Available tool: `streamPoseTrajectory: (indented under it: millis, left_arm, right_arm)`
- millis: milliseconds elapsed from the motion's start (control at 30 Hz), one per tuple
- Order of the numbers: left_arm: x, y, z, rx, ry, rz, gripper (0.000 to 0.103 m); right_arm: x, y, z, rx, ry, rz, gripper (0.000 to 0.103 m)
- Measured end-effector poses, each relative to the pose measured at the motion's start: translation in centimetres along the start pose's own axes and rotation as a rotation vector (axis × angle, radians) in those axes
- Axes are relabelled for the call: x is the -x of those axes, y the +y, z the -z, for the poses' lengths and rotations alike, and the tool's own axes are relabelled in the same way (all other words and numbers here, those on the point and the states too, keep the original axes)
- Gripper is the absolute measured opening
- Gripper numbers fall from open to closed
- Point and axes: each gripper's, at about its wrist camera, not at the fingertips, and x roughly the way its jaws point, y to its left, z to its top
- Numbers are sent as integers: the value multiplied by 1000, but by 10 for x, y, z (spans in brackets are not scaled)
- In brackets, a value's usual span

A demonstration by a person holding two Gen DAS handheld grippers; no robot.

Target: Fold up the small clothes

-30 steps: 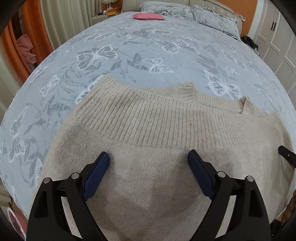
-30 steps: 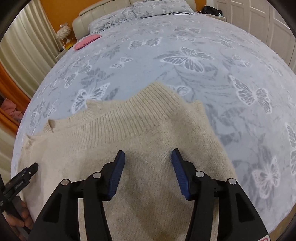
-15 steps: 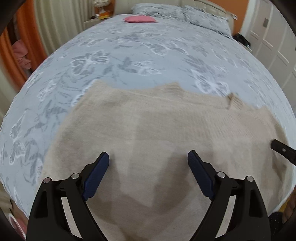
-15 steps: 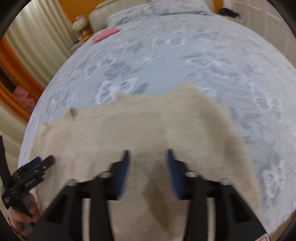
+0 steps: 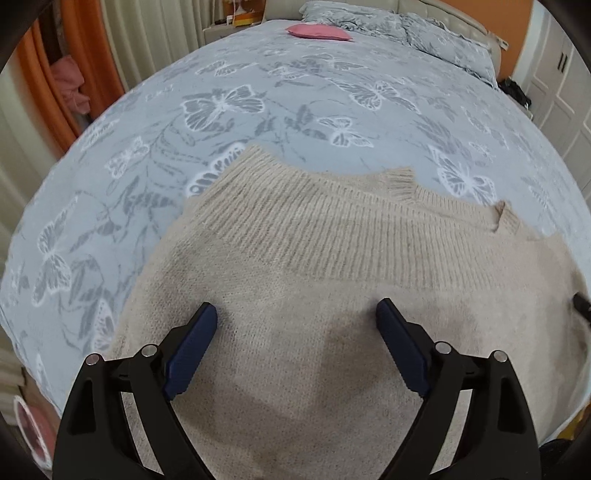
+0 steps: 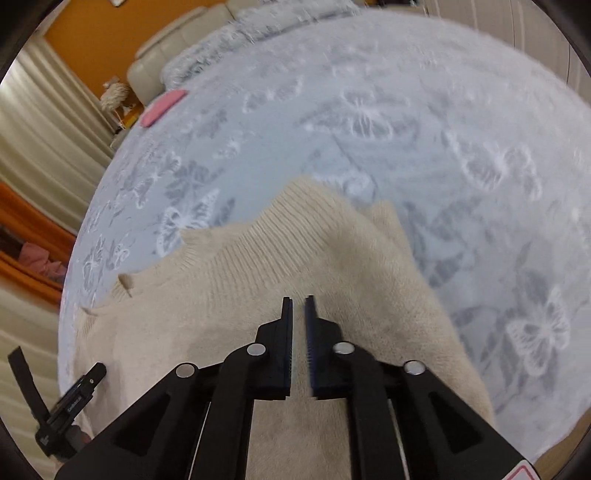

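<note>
Right claw (image 6: 298, 301): blue-padded fingers nearly closed, a thin slit between them, nothing visibly pinched; poised over the right half of the garment. View blurred.

Left claw (image 5: 296, 314): fingers spread wide, holding nothing, above the left half.

Beige knitted sweater with ribbed band (image 5: 332, 295): lies flat on the bed, ribbed edge on the far side, small ribbed cuffs protruding past it. Appears already doubled over; judged partly folded, further folds and tidying outstanding. Exact layering cannot be told.

Grey-blue bedspread with white butterfly print (image 5: 258, 92): carries the sweater near its front edge.

Pink flat cushion (image 5: 317, 31): far end, well apart.
</note>
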Motion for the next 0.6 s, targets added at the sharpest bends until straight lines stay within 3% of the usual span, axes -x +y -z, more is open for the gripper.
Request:
streamPoseTrajectory:
  millis: [100, 133, 200, 267, 300, 433, 600]
  left_arm:
    - [0, 1, 0, -6, 0, -2, 85]
    - [1, 2, 0, -6, 1, 0, 85]
    - [1, 4, 1, -6, 1, -1, 85]
    - [3, 4, 2, -9, -1, -4, 86]
    - [3, 4, 2, -10, -1, -5, 86]
    - [3, 3, 2, -9, 1, -11, 86]
    - [3, 2, 4, -13, 1, -16, 87]
  right_arm:
    - [-14, -14, -4, -53, 86, 58, 8]
    - [-18, -21, -8, -74, 101, 49, 1]
    - [-9, -29, -9, -110, 74, 24, 1]
    - [4, -30, -9, -111, 29, 10, 12]
    - [7, -31, -8, -107, 23, 18, 12]
    - [-11, -33, -9, -107, 133, 51, 10]
    - [5, -31, -6, -101, 77, 50, 11]
